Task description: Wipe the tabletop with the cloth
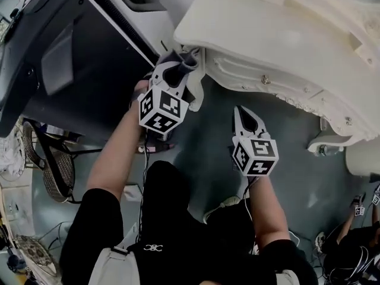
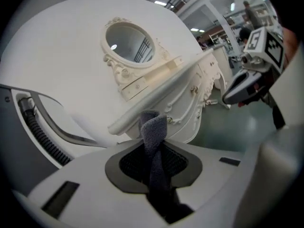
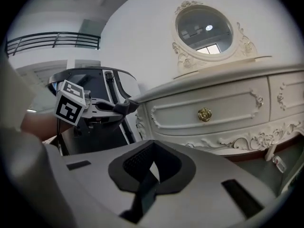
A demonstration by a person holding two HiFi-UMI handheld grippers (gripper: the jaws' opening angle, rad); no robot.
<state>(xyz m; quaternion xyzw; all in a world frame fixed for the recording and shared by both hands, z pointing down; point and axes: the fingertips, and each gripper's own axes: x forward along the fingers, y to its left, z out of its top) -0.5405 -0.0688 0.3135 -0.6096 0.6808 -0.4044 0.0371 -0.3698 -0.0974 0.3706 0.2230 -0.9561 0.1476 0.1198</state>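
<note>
A white ornate dressing table fills the upper right, and its tabletop (image 1: pixel 285 28) also shows as a long pale edge (image 2: pixel 156 99) (image 3: pixel 213 75). My left gripper (image 1: pixel 180 65) is raised just below the table's left front edge, shut on a grey cloth (image 1: pixel 189 57). The cloth (image 2: pixel 154 137) stands up twisted between the pads, just short of the edge. My right gripper (image 1: pixel 240 109) hangs lower, in front of the drawers, shut with nothing in it (image 3: pixel 151 169). From there the left gripper (image 3: pixel 121 107) and its cloth (image 3: pixel 130 104) show beside the table's corner.
An oval mirror (image 3: pixel 204 30) stands on the table, and a drawer with a brass knob (image 3: pixel 204 114) faces me. A dark machine (image 1: pixel 71 46) stands at left, near a wicker chair (image 1: pixel 50 165). Another person (image 1: pixel 356 242) crouches at lower right. The table leg (image 1: pixel 323 141) stands on grey floor.
</note>
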